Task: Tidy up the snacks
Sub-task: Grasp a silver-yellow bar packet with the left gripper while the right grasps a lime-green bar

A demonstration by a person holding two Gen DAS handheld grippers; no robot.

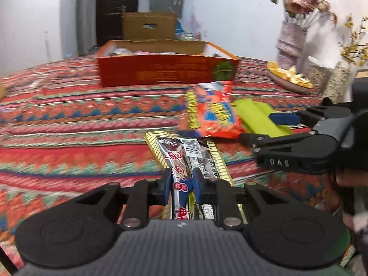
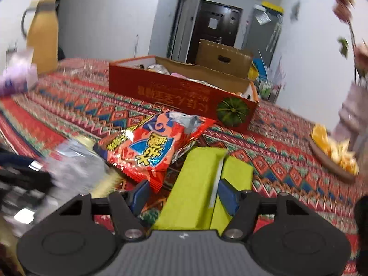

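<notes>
A: While the left gripper (image 1: 182, 185) is clamping its blue pads on the silver packet (image 1: 184, 158), where is that packet sitting?

B: It is sticking forward from between the pads, and its far end is lying over the patterned table (image 1: 69, 119). I cannot tell whether it is touching the cloth.

A: And the right gripper (image 2: 186, 195)?

B: Its fingers are standing apart around the green packet (image 2: 200, 184). The right pad (image 2: 228, 195) is pressing against the packet's edge, while the left pad (image 2: 140, 194) is staying clear of it, close to the corner of the orange bag (image 2: 151, 147).

A: How are those two lying?

B: The orange bag is lying on the table just left of the green packet and is overlapping its far corner. In the left view, the right gripper (image 1: 279, 124) is reaching in from the right over the green packet (image 1: 257, 117).

A: Farther back?

B: The red box (image 2: 184, 96) is standing open on the table beyond the bag, with wrappers showing inside. A dish of orange peel (image 2: 333, 151) is sitting to the right, near a vase (image 1: 291, 41) of pink flowers.
</notes>
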